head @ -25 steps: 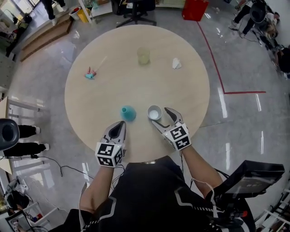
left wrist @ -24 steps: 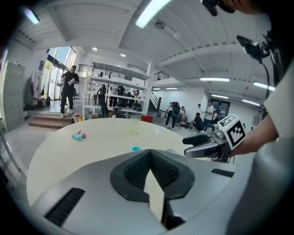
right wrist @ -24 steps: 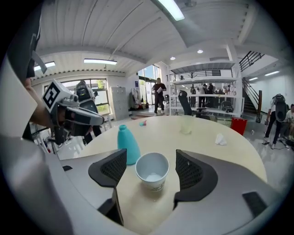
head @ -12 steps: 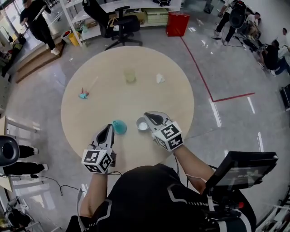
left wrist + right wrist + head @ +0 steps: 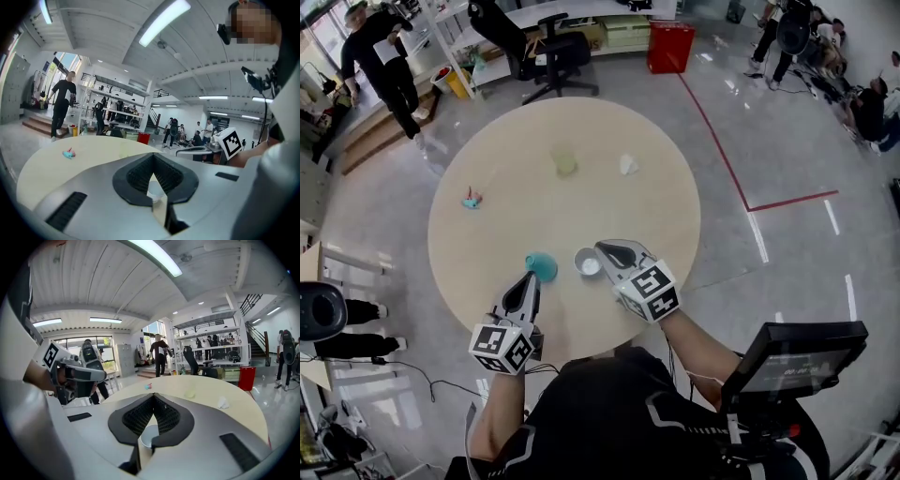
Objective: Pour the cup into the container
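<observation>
Round table [image 5: 619, 211], pale wood top, glossy grey floor all round.

Near edge: teal cup [image 5: 541, 266] and white container [image 5: 587, 262] side by side, close but apart, teal one on the left.

Left gripper [image 5: 531, 277] just behind the teal cup, tips pressed together, holding nothing. Teal cup directly ahead of those tips.

Right gripper [image 5: 601, 248] just beside the white container, on its right. Tips likewise closed. Container rim visible through the gap behind the tips in the right gripper view; contact not determinable.

Far half of table: pale green tumbler [image 5: 565, 163], white crumpled scrap [image 5: 628, 165] to its right, small teal-and-pink item [image 5: 472, 199] off to the left. All well apart from the near pair.

Beyond the table: black office chair [image 5: 546, 52], red bin [image 5: 670, 45], person in black [image 5: 384, 66] at upper left. Dark monitor [image 5: 797, 361] low on the right.
</observation>
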The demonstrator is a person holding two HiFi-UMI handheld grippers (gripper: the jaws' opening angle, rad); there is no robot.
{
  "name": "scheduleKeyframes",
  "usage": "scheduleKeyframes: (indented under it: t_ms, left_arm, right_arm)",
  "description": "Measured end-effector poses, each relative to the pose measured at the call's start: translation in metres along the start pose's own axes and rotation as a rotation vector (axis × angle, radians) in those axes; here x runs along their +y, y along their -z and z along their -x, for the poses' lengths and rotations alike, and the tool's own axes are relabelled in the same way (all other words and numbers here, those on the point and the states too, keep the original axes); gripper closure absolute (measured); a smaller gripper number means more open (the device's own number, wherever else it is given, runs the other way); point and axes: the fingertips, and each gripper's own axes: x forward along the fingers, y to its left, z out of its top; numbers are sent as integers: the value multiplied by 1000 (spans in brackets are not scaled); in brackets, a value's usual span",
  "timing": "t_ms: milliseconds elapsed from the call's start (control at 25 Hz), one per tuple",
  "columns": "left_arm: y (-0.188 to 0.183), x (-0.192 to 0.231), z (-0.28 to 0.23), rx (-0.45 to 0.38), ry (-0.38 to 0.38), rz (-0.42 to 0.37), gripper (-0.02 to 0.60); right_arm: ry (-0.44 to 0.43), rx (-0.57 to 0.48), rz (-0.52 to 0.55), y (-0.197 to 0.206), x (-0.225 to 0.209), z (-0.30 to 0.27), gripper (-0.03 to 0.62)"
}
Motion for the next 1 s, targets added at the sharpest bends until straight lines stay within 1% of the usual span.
scheduleKeyframes:
  t_ms: [120, 200, 280, 360, 440, 560, 640, 720, 840, 920, 1000]
  left_arm:
    - [10, -15, 9, 41, -37, -41, 580]
    - [13, -20, 10, 61, -56, -67, 580]
    - [17, -20, 17, 50, -63, -60, 581]
    - [17, -24, 29, 14, -45, -43, 580]
    - [14, -30, 41, -13, -23, -50, 580]
    - [17, -37, 66, -16, -14, -49, 580]
    - [22, -45, 89, -26, 5, -45, 580]
    - [30, -57, 117, -24, 22, -60, 580]
    - [47, -67, 155, -18, 17, -84, 580]
    - [55, -75, 178, -19, 29, -80, 580]
    - [59, -88, 197, -36, 61, -67, 581]
  right_arm:
    - [-21, -27, -31, 0, 0, 14, 588]
    - [-10, -40, -47, -1, -7, 21, 588]
    - [21, -48, -44, 1, -10, 24, 588]
    - [44, -52, -18, 3, -5, 31, 588]
    - [43, -71, -5, -1, 7, 41, 588]
    - [58, -106, -10, -8, 30, 61, 588]
    - [71, -111, -7, -6, 52, 77, 588]
    - [90, -112, -6, -1, 79, 96, 588]
    - [140, -122, -31, 11, 112, 128, 588]
    - [153, -121, -51, 20, 136, 145, 588]
    - [148, -115, -41, 22, 162, 162, 588]
